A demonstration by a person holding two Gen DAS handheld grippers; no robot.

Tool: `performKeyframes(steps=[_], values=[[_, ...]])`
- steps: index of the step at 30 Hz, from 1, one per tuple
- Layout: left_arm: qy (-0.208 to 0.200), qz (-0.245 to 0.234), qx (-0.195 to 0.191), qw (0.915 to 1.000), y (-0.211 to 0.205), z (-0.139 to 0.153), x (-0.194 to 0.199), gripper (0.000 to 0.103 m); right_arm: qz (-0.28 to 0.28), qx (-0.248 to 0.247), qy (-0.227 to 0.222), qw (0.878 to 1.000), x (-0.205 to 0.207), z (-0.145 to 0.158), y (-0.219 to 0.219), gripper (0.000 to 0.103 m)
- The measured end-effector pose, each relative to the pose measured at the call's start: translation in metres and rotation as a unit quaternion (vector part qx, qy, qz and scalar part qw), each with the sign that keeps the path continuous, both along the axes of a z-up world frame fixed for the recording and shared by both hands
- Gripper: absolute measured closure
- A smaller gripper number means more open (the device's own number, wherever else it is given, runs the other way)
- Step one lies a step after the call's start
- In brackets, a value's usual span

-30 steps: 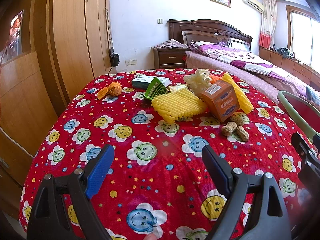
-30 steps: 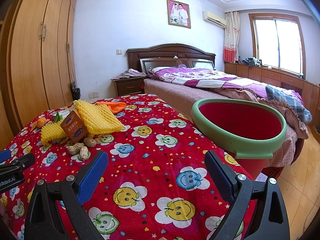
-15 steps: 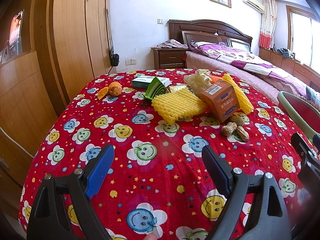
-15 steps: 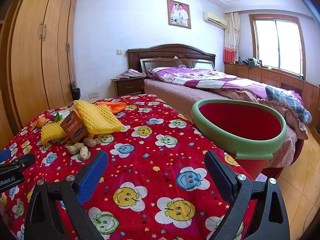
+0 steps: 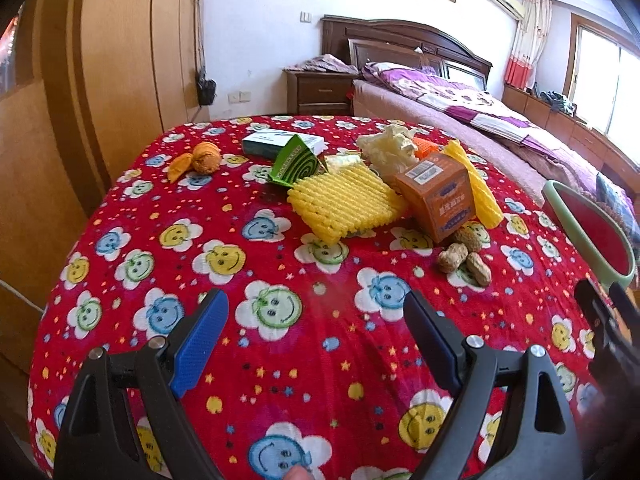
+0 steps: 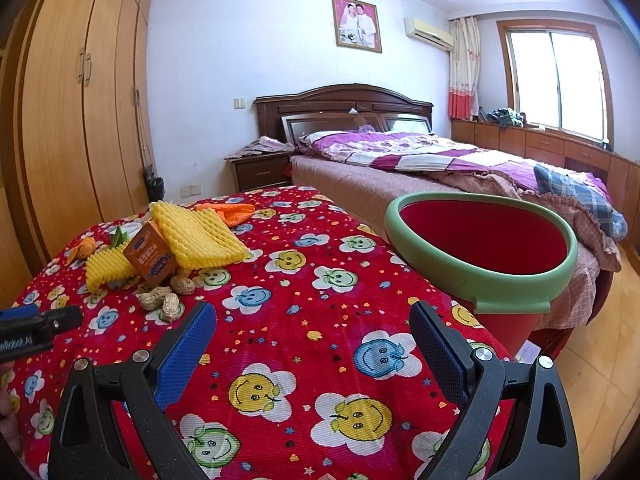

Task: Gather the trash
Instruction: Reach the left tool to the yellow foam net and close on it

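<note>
1. Left wrist view: the left gripper [image 5: 316,332] fingers are gaping wide, holding nothing, unmoved from a second ago.
2. Right gripper [image 6: 312,340] is likewise hanging wide and empty.
3. Trash, like the orange box [image 5: 438,196] and peanuts [image 5: 464,258], is lying untouched on the tabletop [image 5: 280,360]; bin [image 6: 480,276] is waiting at its edge, so collecting isn't starting yet.

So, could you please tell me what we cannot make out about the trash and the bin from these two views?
- Red bin: its bottom is hidden by its own green rim in the right wrist view; cut off at the frame edge in the left wrist view.
- Orange carton: its label is too small to read.
- Crumpled white paper: its base is hidden behind the carton and the yellow foam net.
- White-and-teal box: partly covered by the green coil box.
</note>
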State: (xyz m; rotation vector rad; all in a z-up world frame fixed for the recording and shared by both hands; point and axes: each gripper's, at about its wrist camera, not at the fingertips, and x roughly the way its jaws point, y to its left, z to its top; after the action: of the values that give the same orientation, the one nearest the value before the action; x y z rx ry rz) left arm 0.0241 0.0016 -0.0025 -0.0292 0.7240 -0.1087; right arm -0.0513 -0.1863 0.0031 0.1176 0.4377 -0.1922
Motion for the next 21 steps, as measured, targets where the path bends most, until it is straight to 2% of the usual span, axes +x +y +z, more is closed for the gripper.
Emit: performKeyframes(steps=[11,21], values=[[0.019,-0.014,-0.009,0.9997,-0.002,0.019,0.049,0.014,0.001,0.016,0.005,1.000,0.001,-0.003,-0.003,0.006],[0.061,-0.019,-0.016,0.9978,-0.007,0.002,0.088,0.018,0.004,0.024,0.006,1.000,0.002,-0.005,-0.005,0.006]])
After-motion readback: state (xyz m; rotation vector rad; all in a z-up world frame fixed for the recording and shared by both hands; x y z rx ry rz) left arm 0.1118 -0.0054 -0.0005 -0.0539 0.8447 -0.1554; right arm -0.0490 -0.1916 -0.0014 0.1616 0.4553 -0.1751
